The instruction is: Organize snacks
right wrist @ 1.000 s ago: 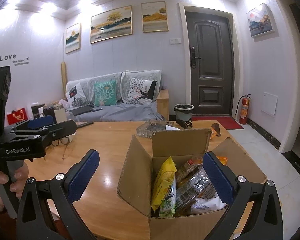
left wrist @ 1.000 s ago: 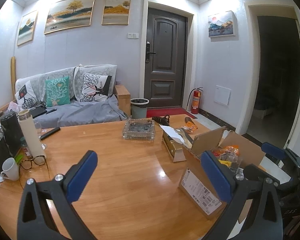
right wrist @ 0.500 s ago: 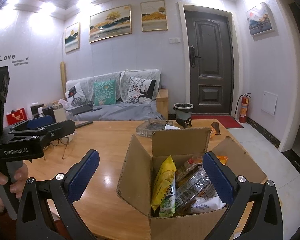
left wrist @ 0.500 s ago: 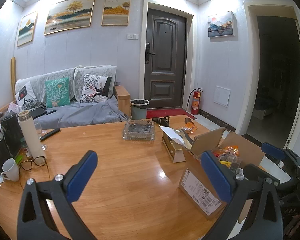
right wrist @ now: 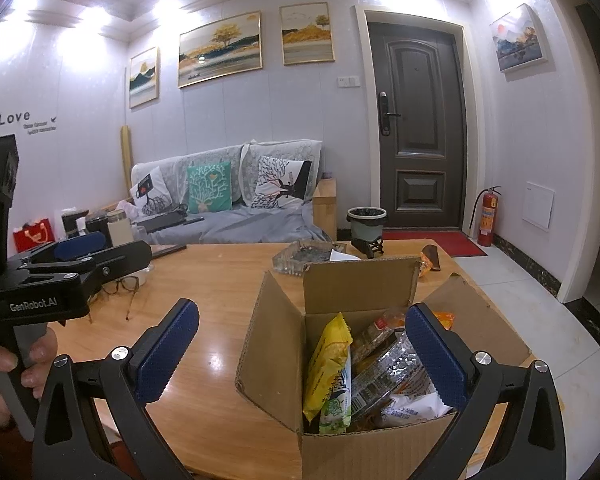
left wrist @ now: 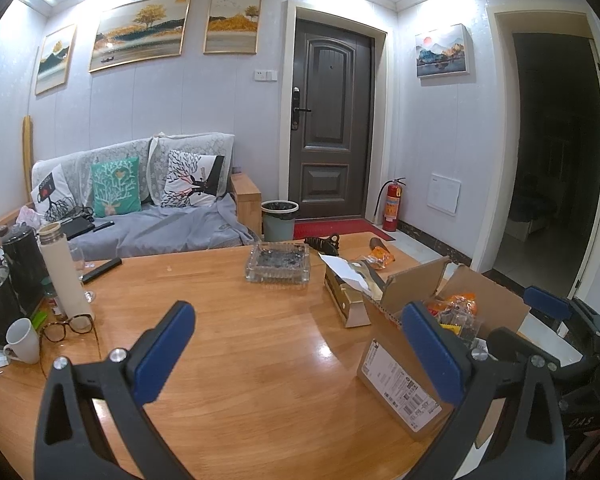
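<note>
Hovering empty with jaws spread, right gripper (right wrist: 300, 356) faces the upright yellow snack packet (right wrist: 329, 364) in the cardboard box (right wrist: 278, 328), nearer than the equally spread left gripper (left wrist: 300, 354).

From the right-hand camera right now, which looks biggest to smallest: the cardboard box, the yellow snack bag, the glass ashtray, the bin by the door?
1. cardboard box
2. yellow snack bag
3. glass ashtray and bin: they look alike in this view, and the bin stands farther off, so I won't rank them.

The box and bag also gain from sitting closest to the camera.
</note>
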The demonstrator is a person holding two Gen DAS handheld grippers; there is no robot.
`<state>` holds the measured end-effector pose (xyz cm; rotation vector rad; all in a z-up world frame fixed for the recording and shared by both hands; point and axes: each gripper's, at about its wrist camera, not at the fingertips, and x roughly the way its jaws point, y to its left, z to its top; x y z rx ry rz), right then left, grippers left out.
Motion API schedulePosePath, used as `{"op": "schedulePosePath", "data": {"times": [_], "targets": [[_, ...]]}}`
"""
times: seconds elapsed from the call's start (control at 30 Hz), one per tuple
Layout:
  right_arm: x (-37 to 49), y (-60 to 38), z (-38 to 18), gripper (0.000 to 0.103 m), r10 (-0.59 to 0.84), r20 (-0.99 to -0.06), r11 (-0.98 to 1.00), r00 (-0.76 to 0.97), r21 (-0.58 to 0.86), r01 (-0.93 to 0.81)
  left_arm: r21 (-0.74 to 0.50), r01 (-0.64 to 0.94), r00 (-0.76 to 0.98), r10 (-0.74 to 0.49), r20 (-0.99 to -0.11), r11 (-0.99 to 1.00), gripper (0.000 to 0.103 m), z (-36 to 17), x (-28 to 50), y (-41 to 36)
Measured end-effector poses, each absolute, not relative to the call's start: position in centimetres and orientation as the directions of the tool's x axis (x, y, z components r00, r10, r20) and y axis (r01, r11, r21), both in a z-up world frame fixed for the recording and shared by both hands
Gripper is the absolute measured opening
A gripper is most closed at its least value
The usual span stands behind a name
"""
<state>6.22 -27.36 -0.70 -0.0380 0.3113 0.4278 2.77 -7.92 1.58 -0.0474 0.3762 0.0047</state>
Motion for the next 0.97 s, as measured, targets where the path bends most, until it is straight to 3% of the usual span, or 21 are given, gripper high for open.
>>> {"op": "schedulePosePath", "data": {"times": [0.97], "targets": [[6.06, -27.21, -0.65, 0.103, 0.4, -0.307, 0.911, 0.864, 0.031, -0.411, -0.036, -0.001, 0.934, -0.012, -0.358, 0.999, 0.102, 2.16, 2.39, -7.69]]}}
